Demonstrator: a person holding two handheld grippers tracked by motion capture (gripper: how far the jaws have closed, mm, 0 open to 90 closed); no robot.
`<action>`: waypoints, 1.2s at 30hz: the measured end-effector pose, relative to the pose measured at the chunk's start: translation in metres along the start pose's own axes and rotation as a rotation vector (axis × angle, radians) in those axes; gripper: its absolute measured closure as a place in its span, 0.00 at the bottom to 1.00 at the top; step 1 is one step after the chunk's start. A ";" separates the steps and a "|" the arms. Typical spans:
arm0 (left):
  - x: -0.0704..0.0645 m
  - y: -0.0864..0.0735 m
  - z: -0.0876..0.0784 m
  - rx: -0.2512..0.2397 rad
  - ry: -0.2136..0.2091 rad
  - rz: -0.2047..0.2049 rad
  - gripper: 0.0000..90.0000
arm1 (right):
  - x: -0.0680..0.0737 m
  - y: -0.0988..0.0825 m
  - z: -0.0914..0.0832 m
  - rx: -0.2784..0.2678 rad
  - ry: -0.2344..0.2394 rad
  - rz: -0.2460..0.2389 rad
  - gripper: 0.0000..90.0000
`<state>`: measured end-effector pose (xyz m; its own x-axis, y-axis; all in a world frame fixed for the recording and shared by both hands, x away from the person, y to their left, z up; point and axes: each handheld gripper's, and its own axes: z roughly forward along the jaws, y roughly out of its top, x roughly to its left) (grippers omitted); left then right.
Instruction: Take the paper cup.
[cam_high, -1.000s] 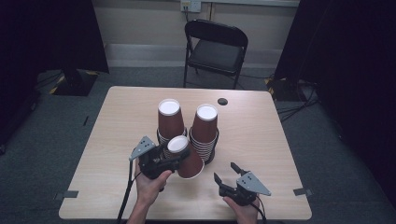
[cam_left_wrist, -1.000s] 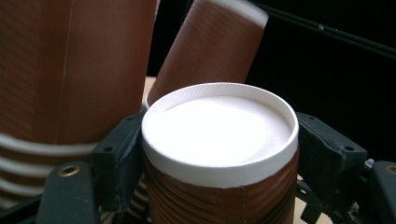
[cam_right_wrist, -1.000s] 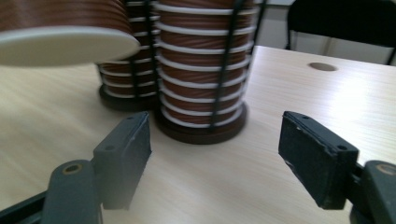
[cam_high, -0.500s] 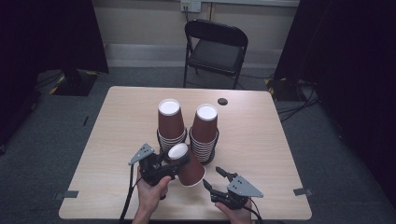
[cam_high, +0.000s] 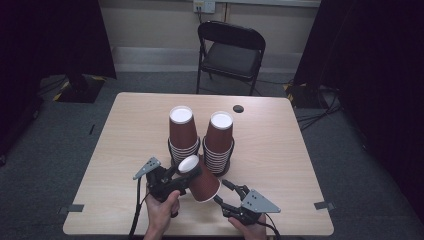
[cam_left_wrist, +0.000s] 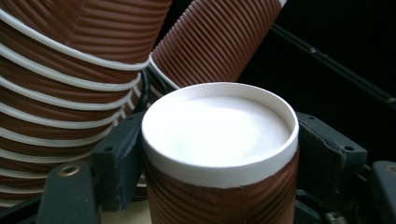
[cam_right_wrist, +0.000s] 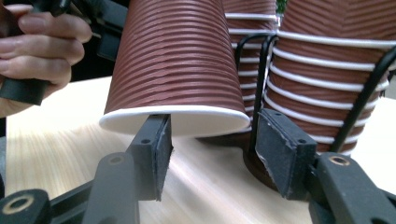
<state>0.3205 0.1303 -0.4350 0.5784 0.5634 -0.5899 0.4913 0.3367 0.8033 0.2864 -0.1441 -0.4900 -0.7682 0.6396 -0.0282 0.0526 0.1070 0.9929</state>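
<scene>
Two stacks of brown ribbed paper cups stand side by side at the middle of the table (cam_high: 125, 150) — the left stack (cam_high: 182, 135) and the right stack (cam_high: 218, 142), each upside down in a black wire holder. One single cup (cam_high: 200, 179) is off the stacks, tilted, low in the high view just below them. The left gripper (cam_high: 172, 181) pinches it near its white base. The right gripper (cam_high: 227, 195), lower right of centre, has its jaws spread about the cup's white rim; they have just been closing, and the pads are not yet pressing on it. One folding chair (cam_high: 231, 52) stands beyond the table — one small dark disc (cam_high: 238, 108) lies near the far edge.
</scene>
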 end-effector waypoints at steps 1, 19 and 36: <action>0.000 0.000 0.000 0.000 0.002 0.001 0.26 | 0.000 0.000 0.001 -0.002 0.008 -0.003 0.52; 0.000 -0.006 -0.002 -0.001 -0.038 -0.080 0.26 | -0.003 0.004 0.009 -0.045 0.031 -0.017 0.60; 0.002 -0.009 -0.010 -0.017 -0.071 -0.136 0.26 | 0.000 0.012 0.024 -0.104 0.042 -0.071 0.73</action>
<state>0.3105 0.1364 -0.4422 0.5523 0.4571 -0.6971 0.5572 0.4196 0.7166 0.3021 -0.1241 -0.4806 -0.7936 0.6009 -0.0957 -0.0672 0.0697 0.9953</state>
